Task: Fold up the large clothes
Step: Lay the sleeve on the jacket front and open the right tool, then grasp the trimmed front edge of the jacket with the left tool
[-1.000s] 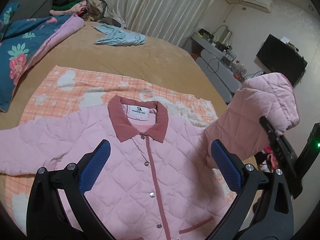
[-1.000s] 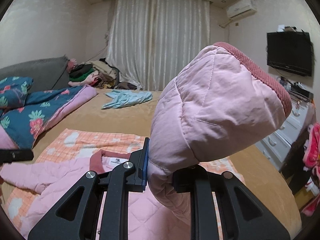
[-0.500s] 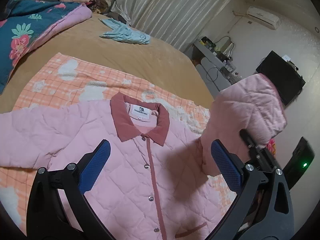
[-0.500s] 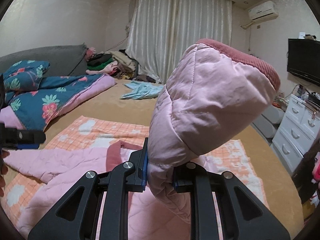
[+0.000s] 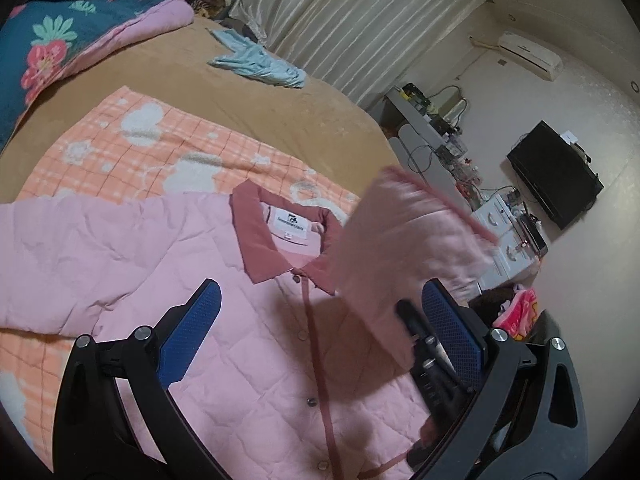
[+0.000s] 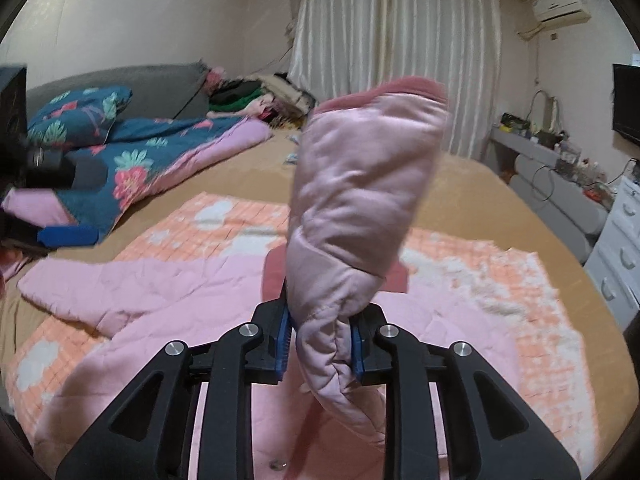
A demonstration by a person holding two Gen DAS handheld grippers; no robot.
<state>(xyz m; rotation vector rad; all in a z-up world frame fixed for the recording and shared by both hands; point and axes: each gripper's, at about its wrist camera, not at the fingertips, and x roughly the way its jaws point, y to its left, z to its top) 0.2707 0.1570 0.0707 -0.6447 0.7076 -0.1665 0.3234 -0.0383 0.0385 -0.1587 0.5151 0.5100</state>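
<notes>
Across orange checked blanket (image 5: 120, 152) on bed: pink quilted jacket (image 5: 248, 360), face up, snaps shut, dusky-rose collar (image 5: 256, 240). Puffy, soft, light; likely bulky at folds, slippery shell. Best taken at cuffs and hem corners. Right gripper (image 6: 318, 354) pinching right sleeve (image 6: 360, 200) near cuff, held above chest, jaws easing apart, cloth between. Left gripper (image 5: 320, 332) wide apart, empty, above front.

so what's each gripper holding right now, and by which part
The right gripper has the pink jacket's sleeve between its opening jaws, below the cuff. The left gripper is open, holding nothing.
</notes>
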